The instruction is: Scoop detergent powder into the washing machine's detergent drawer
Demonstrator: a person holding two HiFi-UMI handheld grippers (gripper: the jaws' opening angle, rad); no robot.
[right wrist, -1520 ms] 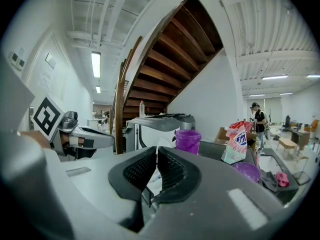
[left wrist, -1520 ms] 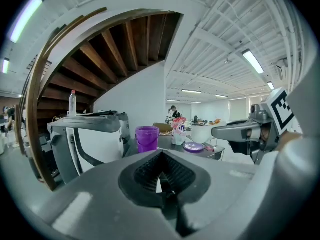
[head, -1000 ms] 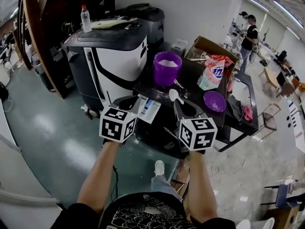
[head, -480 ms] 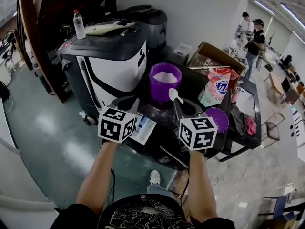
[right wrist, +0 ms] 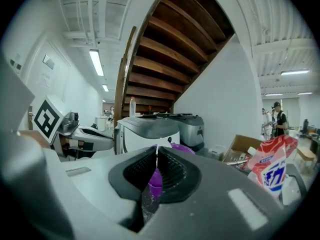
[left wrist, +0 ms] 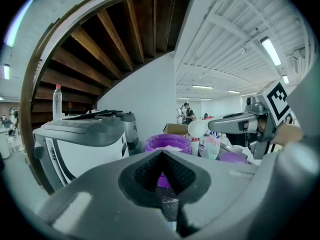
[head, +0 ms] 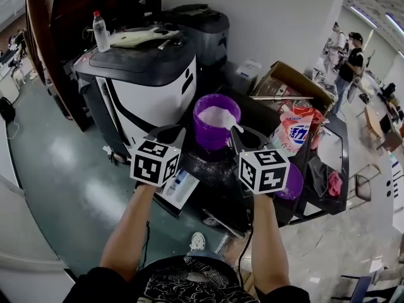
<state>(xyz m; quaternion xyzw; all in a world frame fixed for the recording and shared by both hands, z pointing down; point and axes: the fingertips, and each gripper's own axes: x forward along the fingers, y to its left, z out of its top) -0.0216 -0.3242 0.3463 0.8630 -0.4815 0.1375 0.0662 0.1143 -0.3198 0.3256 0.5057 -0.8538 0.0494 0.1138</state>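
The only print is on 1 red, white and blue detergent bag [head: 293, 133], whose blue characters are too small to read, and on the 2 marker cubes, which carry black-and-white square patterns. There are 2 grippers. The left gripper [head: 169, 132] has its ribbed dark pads closed together on nothing. The right gripper [head: 243, 133] is clamped on the thin handle of 1 white plastic spoon [left wrist: 198, 128], whose round bowl sits at the rim of 1 round purple bucket [head: 216, 122] holding white powder. The bucket stands on a black table [head: 218, 188] dusted with white grains, with the bag just to its right and 1 shallow purple dish [head: 294, 185] near the right cube. The detergent drawer [head: 178, 187], an oblong white tray with a blue part, lies at the table's front edge below the left gripper. Left of the table stands 1 boxy black-and-white machine [head: 148, 81] with 1 clear red-capped bottle [head: 100, 31] on top. 1 open cardboard box [head: 293, 81] sits behind the bag.
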